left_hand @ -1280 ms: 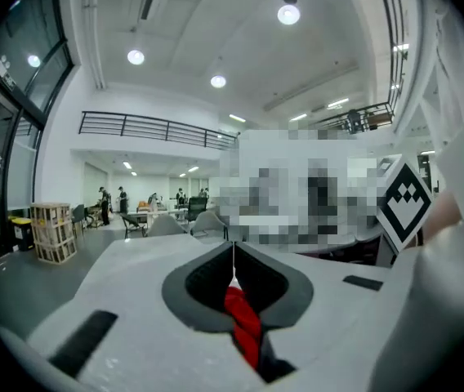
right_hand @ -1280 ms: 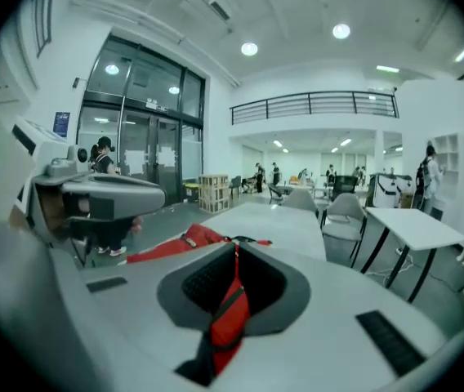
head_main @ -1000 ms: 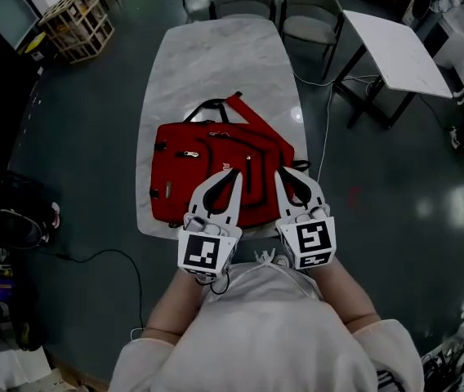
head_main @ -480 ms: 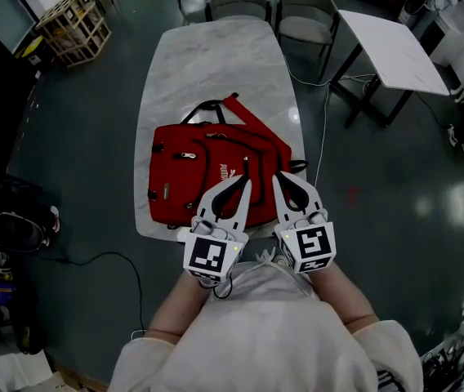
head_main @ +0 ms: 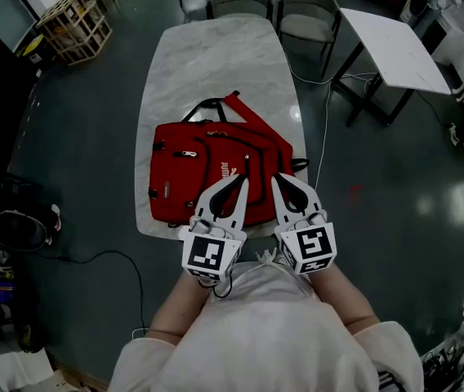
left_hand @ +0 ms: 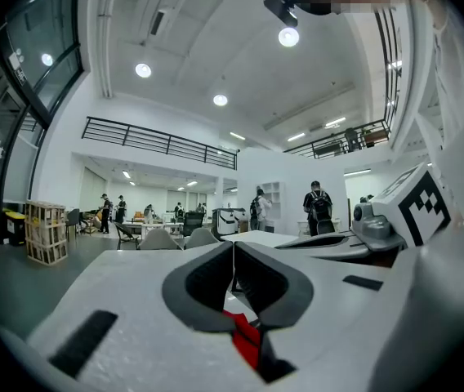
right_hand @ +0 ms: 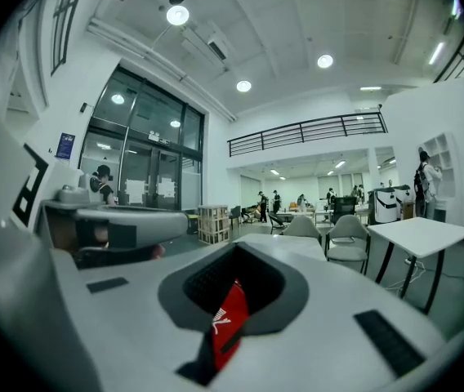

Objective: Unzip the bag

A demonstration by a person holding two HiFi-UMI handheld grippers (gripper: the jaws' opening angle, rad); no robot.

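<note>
Two shut, empty claws, left claw [head_main: 242, 183] and right claw [head_main: 278, 179], hover over red fabric backpack [head_main: 185, 182]; unopened, they'd likely miss silver zipper pull [head_main: 186, 154].

A marble table [head_main: 216, 64] stands on a dark floor [head_main: 93, 162], with two grey chairs [head_main: 310, 13] at its far end. To its right is a white table [head_main: 395, 51] (a pale cable [head_main: 327, 121] runs between them). A wooden crate [head_main: 73, 23] stands far left.

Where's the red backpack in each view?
Head view: red backpack lies centre frame, on the marble table.
Left gripper view: only a red sliver, low centre, below the left tool.
Right gripper view: a red strip, low centre, below the right tool.
Shared landmark: wooden crate.
</note>
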